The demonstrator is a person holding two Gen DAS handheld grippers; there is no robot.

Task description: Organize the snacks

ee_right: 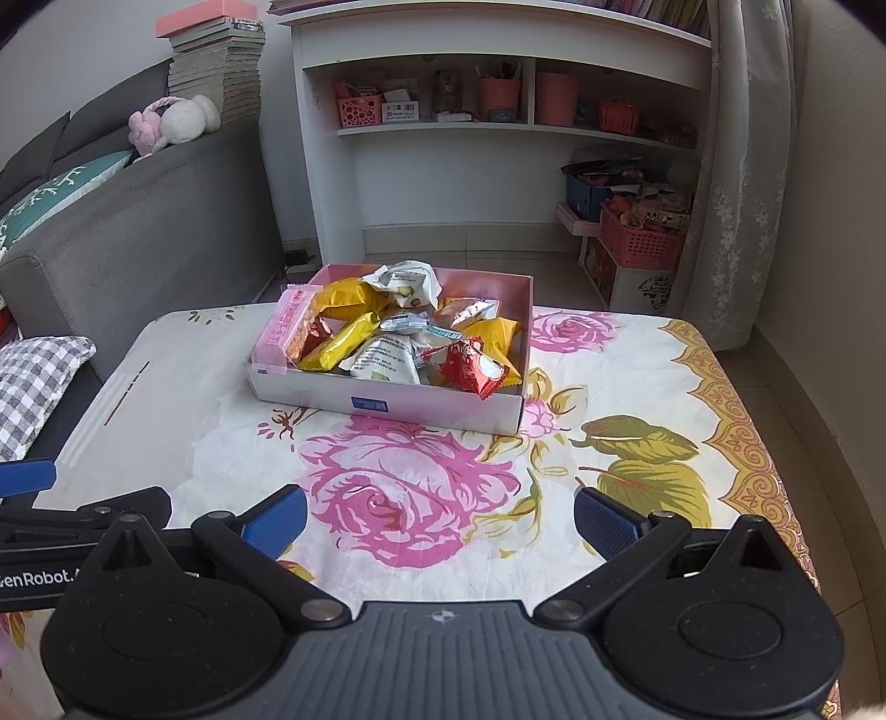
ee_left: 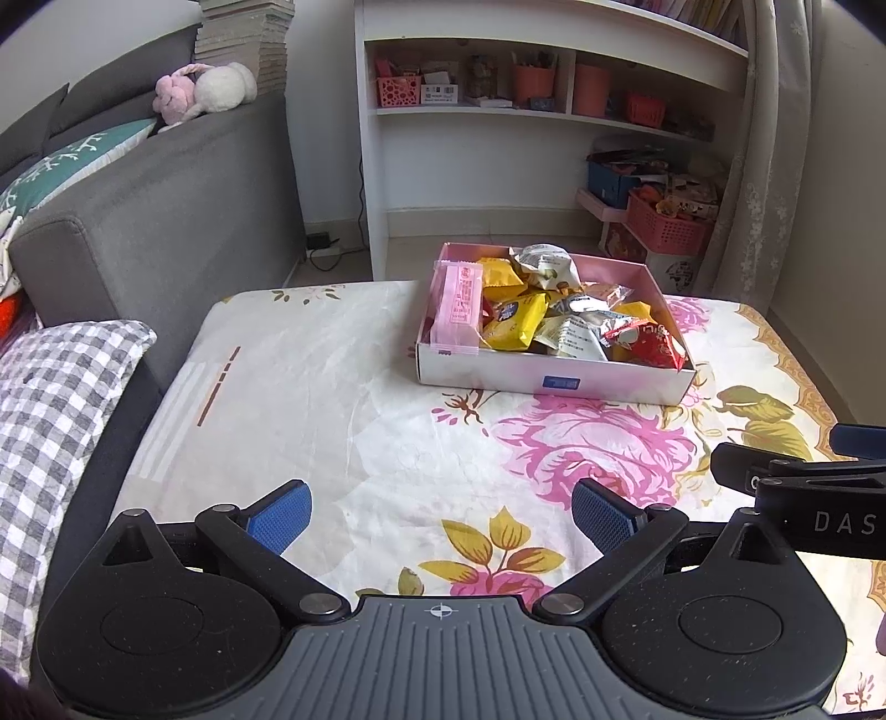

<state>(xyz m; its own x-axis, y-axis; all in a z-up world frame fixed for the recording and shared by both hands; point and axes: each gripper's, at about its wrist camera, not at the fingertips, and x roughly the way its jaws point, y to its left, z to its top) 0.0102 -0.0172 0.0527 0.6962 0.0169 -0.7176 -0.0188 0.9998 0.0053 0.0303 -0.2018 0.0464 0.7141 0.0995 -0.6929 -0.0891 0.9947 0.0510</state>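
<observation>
Left wrist view showed snacks (ee_left: pixel 554 318) piled inside box (ee_left: pixel 554 381) on floral worktop (ee_left: pixel 343 399), pink packet (ee_left: pixel 457 307) overhanging rim. Left gripper (ee_left: pixel 441 518) and right gripper (ee_right: pixel 440 520) both spread, empty, hovering well short. Sorting looked nearly finished.

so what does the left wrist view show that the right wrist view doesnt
Only the left wrist view: the open left gripper in the foreground, with part of the right gripper at its right edge.

Only the right wrist view: the open right gripper in the foreground, the pink box atop the book stack, and the tablecloth's orange patterned border along the right side.

Both: the snack box full of wrapped snacks on the floral tablecloth, with the long pink packet leaning on its left wall, the grey sofa and the white shelf.
</observation>
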